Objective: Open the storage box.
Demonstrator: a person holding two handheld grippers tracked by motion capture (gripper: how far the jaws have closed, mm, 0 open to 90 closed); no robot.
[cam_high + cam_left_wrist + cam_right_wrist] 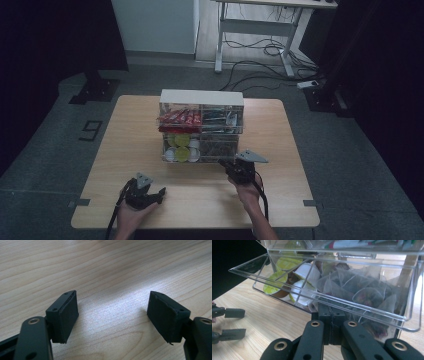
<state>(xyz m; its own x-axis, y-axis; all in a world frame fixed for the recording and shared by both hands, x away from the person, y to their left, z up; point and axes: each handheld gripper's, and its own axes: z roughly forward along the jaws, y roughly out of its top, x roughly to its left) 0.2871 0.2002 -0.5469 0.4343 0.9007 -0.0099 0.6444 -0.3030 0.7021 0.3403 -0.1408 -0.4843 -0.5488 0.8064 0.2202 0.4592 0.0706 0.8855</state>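
In the high view we see our right gripper [231, 165] at the front lower edge of the clear organiser [201, 131], which stands mid-table on the wooden table [280, 200]. The right hand [248, 192] trails back from it toward the near edge. Our left gripper [150, 194] sits well apart from the organiser, near the front left of the table, with the left hand [131, 212] behind it. Just ahead of the right gripper lies the lower drawer [200, 148], with green-lidded pods [181, 147] to the left of the tip and pale tea bags [218, 146] directly beyond it. Above those, red packets [179, 118] fill the upper level.

In the left gripper view, our left gripper [112, 312] stands released, its two black jaws wide apart with only bare table [105, 270] between and beyond them.

In the right gripper view, our right gripper [332, 315] is clenched, jaws pressed together right under the front lip of the drawer [324, 300]; whether they pinch a small handle there we cannot tell. The drawer tilts out over the jaws. Tea bags [362, 295] lie straight above and to the right of the tip, pods [275, 283] up and to the left. Far off to the left we see the other gripper's open jaws [233, 322].
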